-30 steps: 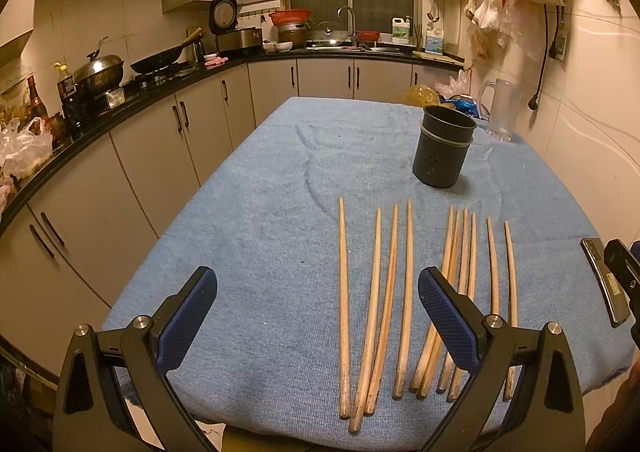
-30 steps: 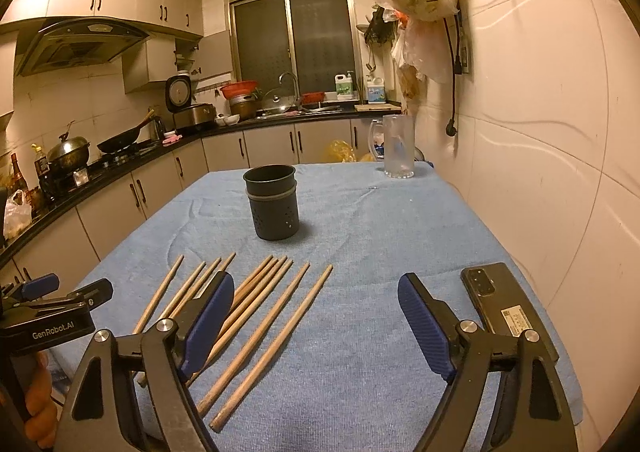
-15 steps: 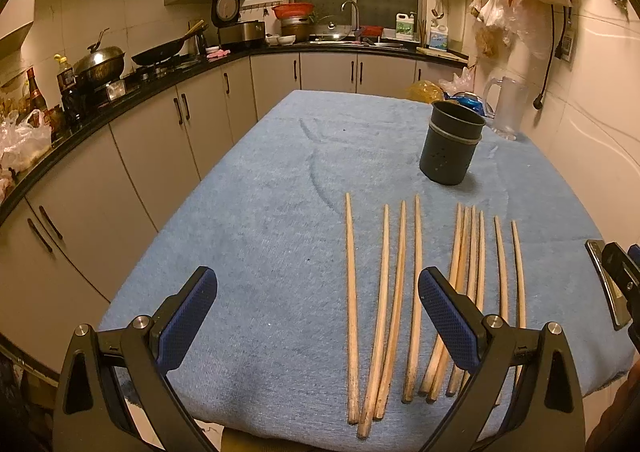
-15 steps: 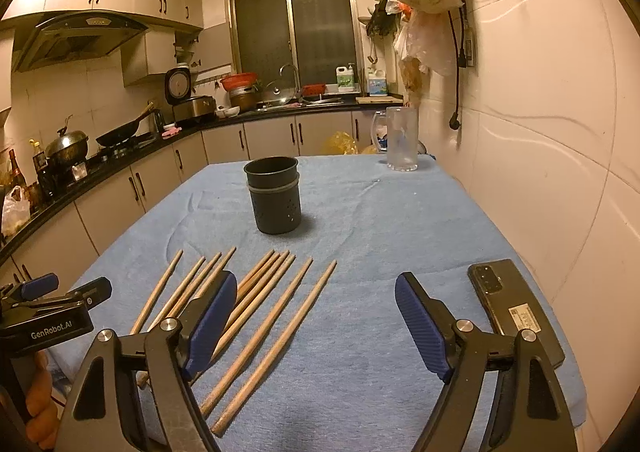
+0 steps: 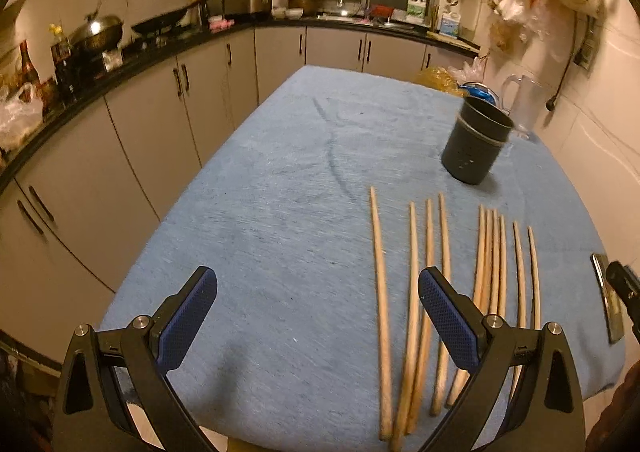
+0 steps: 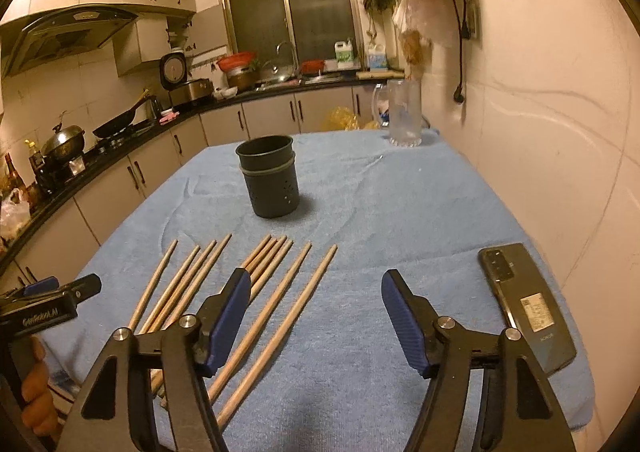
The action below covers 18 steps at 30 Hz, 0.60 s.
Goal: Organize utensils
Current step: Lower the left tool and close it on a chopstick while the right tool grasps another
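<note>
Several wooden chopsticks [image 5: 428, 292] lie side by side on the blue towel [image 5: 280, 211], also in the right wrist view [image 6: 276, 292]. A dark grey perforated holder cup [image 5: 474, 139] stands upright beyond them; it shows in the right wrist view [image 6: 270, 179] too. My left gripper [image 5: 316, 312] is open and empty, above the near edge, left of most chopsticks. My right gripper [image 6: 316, 312] is open and empty, above the rightmost chopsticks.
A black phone [image 6: 524, 304] lies at the table's right edge. A clear glass pitcher [image 6: 404, 115] stands at the far right corner by the wall. Kitchen cabinets and counter [image 5: 120, 99] run along the left. The left gripper also shows in the right wrist view [image 6: 48, 304].
Both grippers have moved forward and tilted down over the table; the chopsticks and cup appear nearer. Nothing on the table has moved.
</note>
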Each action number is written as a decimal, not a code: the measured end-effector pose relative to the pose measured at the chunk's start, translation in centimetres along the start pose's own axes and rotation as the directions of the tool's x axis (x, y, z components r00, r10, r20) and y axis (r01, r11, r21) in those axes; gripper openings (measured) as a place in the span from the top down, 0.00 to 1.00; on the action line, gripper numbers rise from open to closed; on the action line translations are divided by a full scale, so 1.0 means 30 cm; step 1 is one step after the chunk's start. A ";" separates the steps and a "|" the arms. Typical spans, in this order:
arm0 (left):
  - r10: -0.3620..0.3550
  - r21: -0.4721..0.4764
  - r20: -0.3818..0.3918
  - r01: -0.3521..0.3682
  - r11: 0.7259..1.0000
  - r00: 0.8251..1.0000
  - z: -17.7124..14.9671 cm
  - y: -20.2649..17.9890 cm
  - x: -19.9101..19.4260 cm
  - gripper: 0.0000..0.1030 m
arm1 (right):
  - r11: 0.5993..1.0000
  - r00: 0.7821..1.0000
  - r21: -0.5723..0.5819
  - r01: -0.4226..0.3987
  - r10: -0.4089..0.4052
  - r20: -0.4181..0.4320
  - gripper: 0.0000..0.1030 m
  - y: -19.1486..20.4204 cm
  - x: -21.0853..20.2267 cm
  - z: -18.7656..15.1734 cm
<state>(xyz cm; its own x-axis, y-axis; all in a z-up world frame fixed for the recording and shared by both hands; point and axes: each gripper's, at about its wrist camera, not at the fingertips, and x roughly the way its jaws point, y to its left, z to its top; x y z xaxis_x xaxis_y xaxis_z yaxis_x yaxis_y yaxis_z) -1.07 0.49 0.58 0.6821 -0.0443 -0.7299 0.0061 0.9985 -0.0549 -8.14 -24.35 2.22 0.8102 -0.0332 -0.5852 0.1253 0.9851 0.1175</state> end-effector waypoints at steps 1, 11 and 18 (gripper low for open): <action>-0.010 -0.002 -0.027 0.010 1.000 1.000 0.015 0.009 0.016 0.03 | 1.000 1.000 0.007 -0.009 0.010 -0.015 0.32 -0.005 0.011 0.006; -0.176 0.010 -0.305 0.188 0.982 0.936 0.145 -0.036 0.231 0.30 | 0.981 0.939 0.184 -0.067 0.125 -0.322 0.56 -0.102 0.258 0.124; -0.115 0.067 -0.426 0.158 0.985 0.897 0.191 -0.113 0.386 0.51 | 0.966 0.848 0.259 0.018 0.123 -0.516 0.73 -0.135 0.463 0.145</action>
<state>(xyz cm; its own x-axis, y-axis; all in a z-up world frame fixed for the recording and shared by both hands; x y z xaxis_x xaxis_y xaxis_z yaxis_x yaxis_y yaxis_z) 10.99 -3.23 -3.77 0.2999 -0.1689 -0.9389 0.1632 0.9788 -0.1240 5.09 -29.54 -2.88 0.4071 0.1798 -0.8955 0.2838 0.9070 0.3111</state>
